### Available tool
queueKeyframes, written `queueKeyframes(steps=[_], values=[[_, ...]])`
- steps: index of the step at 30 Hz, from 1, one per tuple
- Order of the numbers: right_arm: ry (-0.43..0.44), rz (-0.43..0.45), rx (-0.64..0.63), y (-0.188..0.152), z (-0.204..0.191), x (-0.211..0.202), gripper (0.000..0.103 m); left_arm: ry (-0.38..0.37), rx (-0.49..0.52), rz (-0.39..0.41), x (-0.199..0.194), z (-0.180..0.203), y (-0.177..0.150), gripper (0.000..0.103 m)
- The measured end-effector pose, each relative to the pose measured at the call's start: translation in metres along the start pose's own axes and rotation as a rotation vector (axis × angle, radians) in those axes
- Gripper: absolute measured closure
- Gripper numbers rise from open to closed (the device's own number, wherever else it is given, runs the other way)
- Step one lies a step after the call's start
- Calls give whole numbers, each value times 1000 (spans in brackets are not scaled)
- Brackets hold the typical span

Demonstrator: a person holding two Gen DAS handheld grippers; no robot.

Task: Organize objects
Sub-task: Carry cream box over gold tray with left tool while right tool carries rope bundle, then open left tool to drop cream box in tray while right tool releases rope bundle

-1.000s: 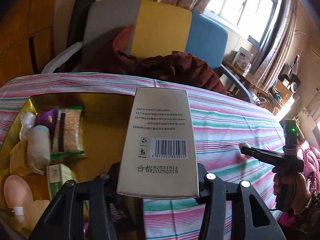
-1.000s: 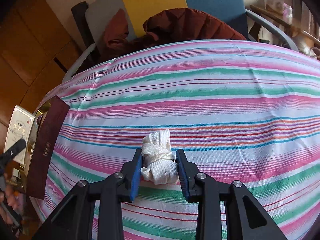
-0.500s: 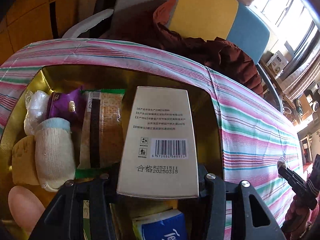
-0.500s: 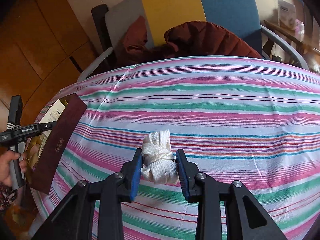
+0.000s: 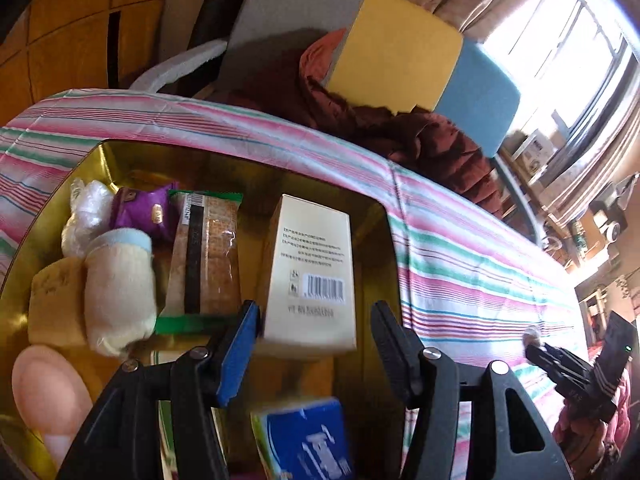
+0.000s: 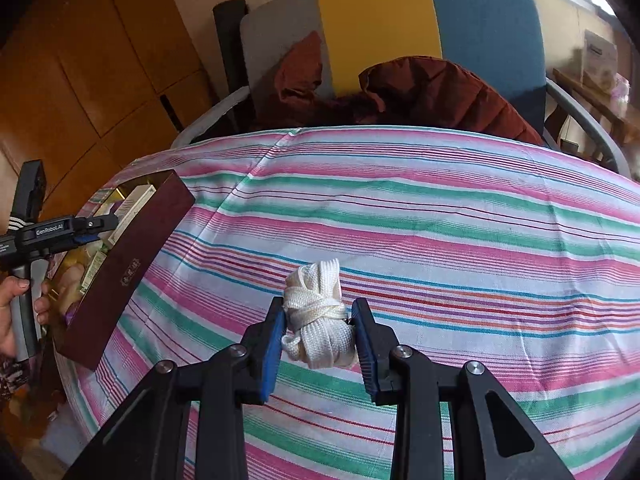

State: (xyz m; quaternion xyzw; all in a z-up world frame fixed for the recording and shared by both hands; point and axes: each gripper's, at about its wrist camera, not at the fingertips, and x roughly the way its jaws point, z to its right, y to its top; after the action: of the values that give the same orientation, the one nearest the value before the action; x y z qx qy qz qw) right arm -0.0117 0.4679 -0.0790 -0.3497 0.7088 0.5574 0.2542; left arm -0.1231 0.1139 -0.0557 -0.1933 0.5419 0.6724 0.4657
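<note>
Cream carton (image 5: 310, 276) with barcode, inside gold-lined box (image 5: 120, 152) among snack packets, left gripper (image 5: 316, 340) jaws opening around it, right gripper (image 6: 320, 336) clenched on white rope bundle (image 6: 318, 316) over striped cloth (image 6: 440, 240).

Blue-white packet (image 5: 308, 440): motion-blurred, print unreadable, lower end running off the frame bottom. Pale pink rounded obj. (image 5: 48, 396): cut by the left edge, identity unclear. Cream box (image 5: 314, 276): small print too fine to read; left lower corner sitting behind the left tool's (image 5: 316, 354) blue pad. Gold tray (image 5: 120, 156): near rim hiding below the frame. Right tool (image 5: 568, 364): tips too small to judge.
</note>
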Motion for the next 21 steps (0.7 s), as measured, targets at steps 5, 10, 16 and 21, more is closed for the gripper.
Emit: queueKeyframes(steps=[5,10,16,21], values=[[14,-57,-78,8,-36,5,69,-86,-7,80,-37,-12,-27,45],[83,-40,-108,16,-81,3,69,-121,14,116,-63,-22,-49,45],[147,-60,-93,17,-135,18,69,-115,14,167,-88,-30,-69,44],[206,-72,-116,20,-189,28,69,-100,20,184,-99,-38,-79,44]])
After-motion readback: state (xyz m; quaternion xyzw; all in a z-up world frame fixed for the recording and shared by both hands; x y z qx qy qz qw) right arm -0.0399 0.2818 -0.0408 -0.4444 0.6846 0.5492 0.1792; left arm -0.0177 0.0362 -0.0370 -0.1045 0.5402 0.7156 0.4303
